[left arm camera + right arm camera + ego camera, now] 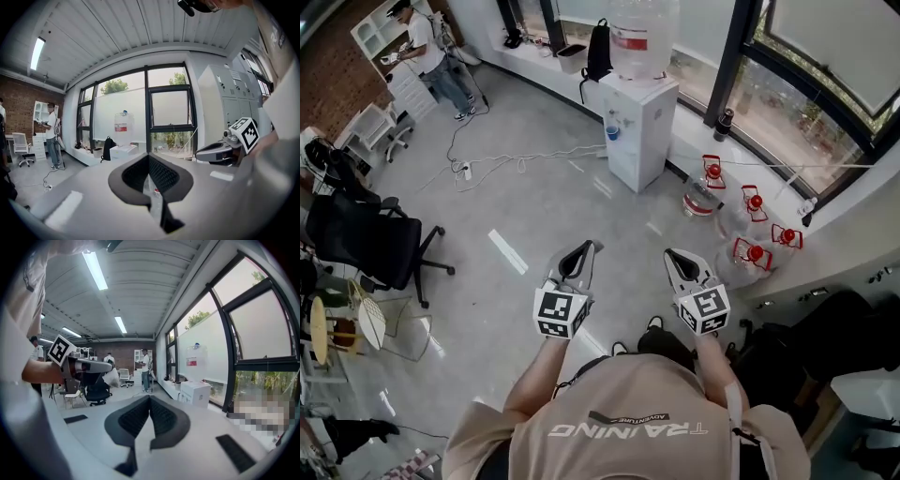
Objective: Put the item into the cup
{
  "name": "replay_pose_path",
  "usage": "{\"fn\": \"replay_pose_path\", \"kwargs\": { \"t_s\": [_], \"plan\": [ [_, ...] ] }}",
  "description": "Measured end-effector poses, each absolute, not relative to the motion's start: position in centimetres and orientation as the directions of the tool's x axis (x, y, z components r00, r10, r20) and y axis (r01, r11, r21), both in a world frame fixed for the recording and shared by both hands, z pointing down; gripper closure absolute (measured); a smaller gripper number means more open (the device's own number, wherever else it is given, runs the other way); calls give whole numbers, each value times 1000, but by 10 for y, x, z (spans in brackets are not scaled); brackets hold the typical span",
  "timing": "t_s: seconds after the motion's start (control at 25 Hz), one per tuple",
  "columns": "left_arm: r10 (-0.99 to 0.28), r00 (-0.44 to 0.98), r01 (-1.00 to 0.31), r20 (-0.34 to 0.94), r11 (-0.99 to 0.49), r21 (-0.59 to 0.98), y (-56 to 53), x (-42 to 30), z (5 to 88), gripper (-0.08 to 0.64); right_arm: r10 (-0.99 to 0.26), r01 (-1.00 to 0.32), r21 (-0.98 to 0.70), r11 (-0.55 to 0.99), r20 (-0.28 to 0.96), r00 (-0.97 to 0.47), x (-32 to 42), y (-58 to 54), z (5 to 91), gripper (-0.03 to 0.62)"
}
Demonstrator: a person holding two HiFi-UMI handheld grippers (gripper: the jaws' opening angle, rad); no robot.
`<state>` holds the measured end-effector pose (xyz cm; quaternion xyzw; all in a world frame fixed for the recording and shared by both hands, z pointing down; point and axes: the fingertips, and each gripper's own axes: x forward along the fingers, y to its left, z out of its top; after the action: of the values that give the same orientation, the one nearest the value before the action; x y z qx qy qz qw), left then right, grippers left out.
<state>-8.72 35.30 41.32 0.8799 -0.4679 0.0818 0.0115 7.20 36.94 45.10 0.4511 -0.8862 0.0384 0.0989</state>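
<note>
Cup and item are not showing in any view, so by my reading the task is not yet starting: nothing picked, nothing placed, every step left. Left gripper [584,247] is holding its jaws pressed together at the tips with nothing between them; right gripper [673,255] is doing the same, empty. Both are hanging side by side in front of the person's torso, pointing toward the water dispenser [639,131] and well short of it. Bare grey floor [534,216] is lying between the grippers and the dispenser, giving open room ahead. Right of the dispenser, red-capped water jugs [741,220] are crowding the foot of the window wall [806,103]. Left of the dispenser a cable [502,159] is trailing across the floor, and further left a black office chair [366,239] is standing. Far left of the dispenser another person [422,42] is working by white shelves [373,28]. Judgement: a work surface needs finding first.
</note>
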Motion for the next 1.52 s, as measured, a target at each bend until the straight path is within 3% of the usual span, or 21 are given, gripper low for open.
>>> {"fn": "replay_pose_path", "kwargs": {
  "t_s": [0.72,1.08,1.52],
  "plan": [
    [-881,447,-887,156,-460,-51,189,-56,408,555,-724,-734,17,679,177,-666,106,186,457,581],
    [-895,409,-912,177,-410,33,128,-45,419,555,-678,-691,28,723,221,-701,115,123,473,581],
    [-861,469,-879,196,-477,8,58,-48,432,555,-691,-708,16,706,233,-684,99,60,482,581]
  ]
}}
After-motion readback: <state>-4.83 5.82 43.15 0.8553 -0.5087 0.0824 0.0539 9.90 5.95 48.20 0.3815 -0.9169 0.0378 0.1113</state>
